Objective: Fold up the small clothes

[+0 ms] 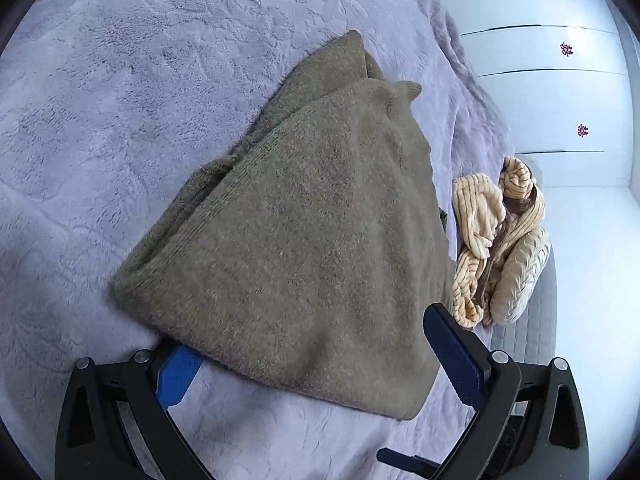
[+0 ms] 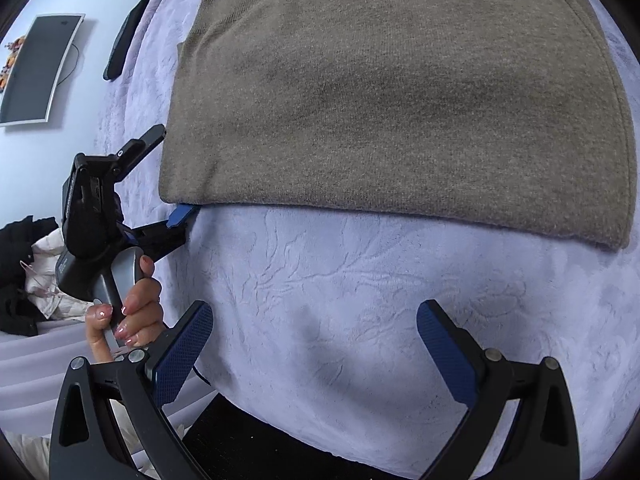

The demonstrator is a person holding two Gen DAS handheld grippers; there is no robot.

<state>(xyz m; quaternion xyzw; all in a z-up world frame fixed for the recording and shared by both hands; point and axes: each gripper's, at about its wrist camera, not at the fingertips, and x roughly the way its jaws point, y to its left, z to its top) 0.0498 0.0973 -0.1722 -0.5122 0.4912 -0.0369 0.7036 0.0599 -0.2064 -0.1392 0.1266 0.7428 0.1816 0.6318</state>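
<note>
A folded brown sweater [image 1: 304,216] lies on the lilac bedspread [image 1: 100,120], its long axis running from the near fold diagonally away. The left gripper [image 1: 308,344] stands wide open astride that fold; a striped beige garment [image 1: 500,240] lies right. The right gripper [image 2: 316,352] hangs open over bare cover.

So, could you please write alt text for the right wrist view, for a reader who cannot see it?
A folded grey-brown sweater lies on a lilac bedspread, with the open, empty right claw hovering short of its near edge. At left, a hand holds the left claw, jaws spread wide at the sweater's corner, one finger tucked under it.
</note>
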